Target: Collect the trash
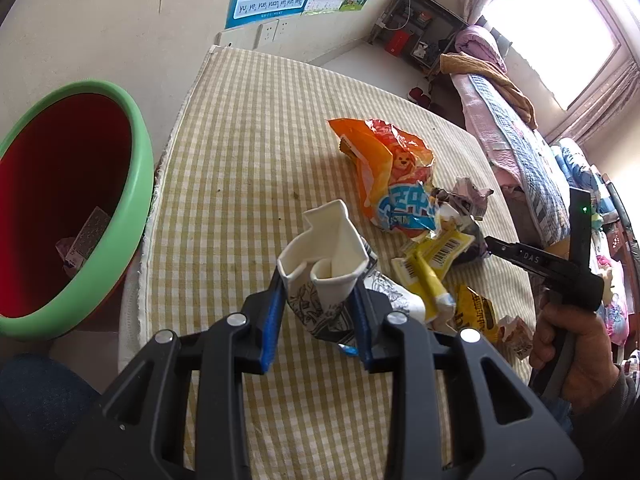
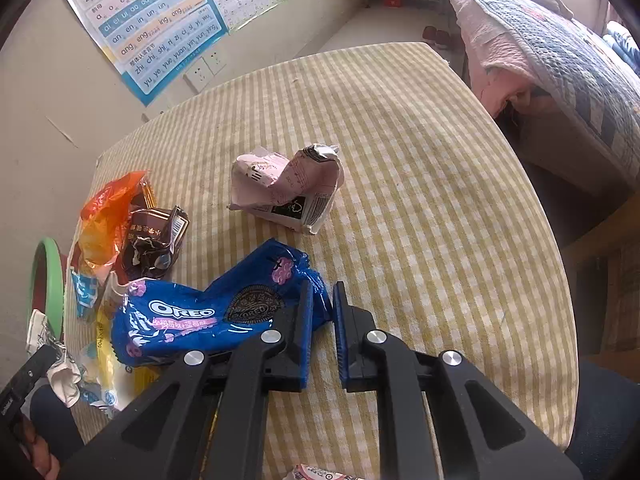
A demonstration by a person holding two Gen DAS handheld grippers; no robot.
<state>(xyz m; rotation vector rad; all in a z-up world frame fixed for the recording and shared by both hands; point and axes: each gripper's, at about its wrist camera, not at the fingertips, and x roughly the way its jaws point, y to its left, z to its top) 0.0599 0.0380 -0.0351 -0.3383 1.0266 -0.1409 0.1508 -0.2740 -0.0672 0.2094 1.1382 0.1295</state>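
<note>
My left gripper (image 1: 318, 300) is shut on a crushed white paper cup (image 1: 326, 258) with black line drawings, held above the checked tablecloth (image 1: 248, 152). A red bin with a green rim (image 1: 142, 168) stands to the left beside the table. My right gripper (image 2: 323, 320) is shut on the end of a blue Oreo wrapper (image 2: 192, 320). An orange snack bag (image 1: 376, 160), yellow wrappers (image 1: 428, 264) and a crumpled pink-white carton (image 2: 288, 188) lie on the table. A brown wrapper (image 2: 154, 240) lies beside the orange bag.
The bin holds a few bits of trash (image 1: 80, 244). A bed with quilts (image 1: 532, 160) runs along the right side. The wall with posters (image 2: 160, 28) is behind the table. The right gripper's body (image 1: 560, 264) shows at the right of the left wrist view.
</note>
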